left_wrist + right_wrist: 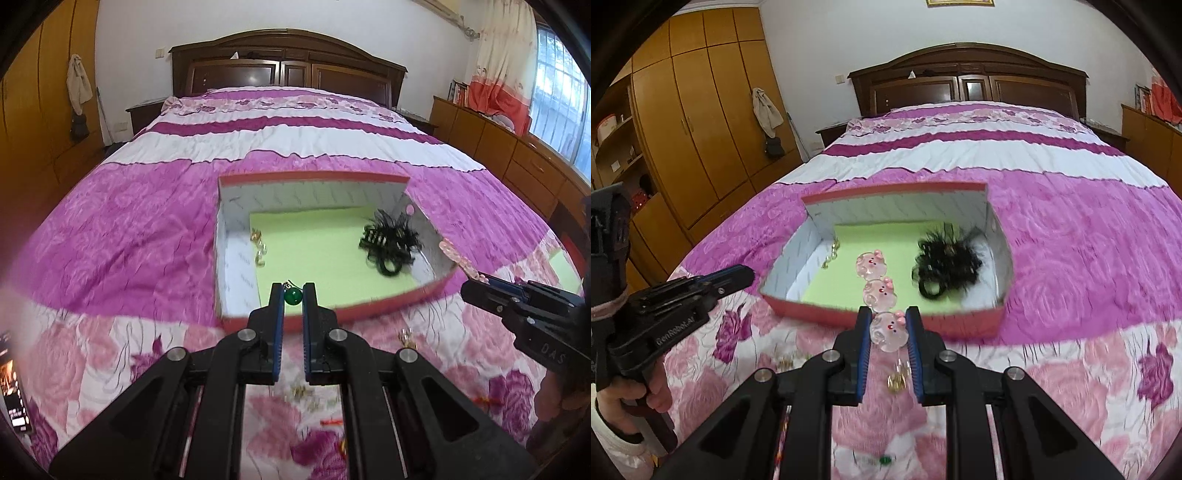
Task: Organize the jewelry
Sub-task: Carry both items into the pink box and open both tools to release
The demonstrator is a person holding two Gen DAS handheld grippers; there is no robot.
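Note:
A red box (314, 178) (894, 190) with white walls and a green floor lies open on the bed. Black hair ties (389, 240) (945, 266) lie at its right, and gold earrings (258, 247) (831, 254) at its left wall. My left gripper (293, 293) (744, 274) is shut on a green bead pendant (293, 297), above the box's near edge. My right gripper (888, 319) (480, 277) is shut on a clear pink pig-face clip (880, 293) (456, 253). The clip reaches out over the box's near rim.
Loose gold pieces (406, 338) (899, 376) and small red bits (332, 421) lie on the pink floral bedspread (129, 221) in front of the box. A phone (14, 387) rests at the bed's left edge. A wardrobe (701, 129) stands left, a low dresser (517, 155) right.

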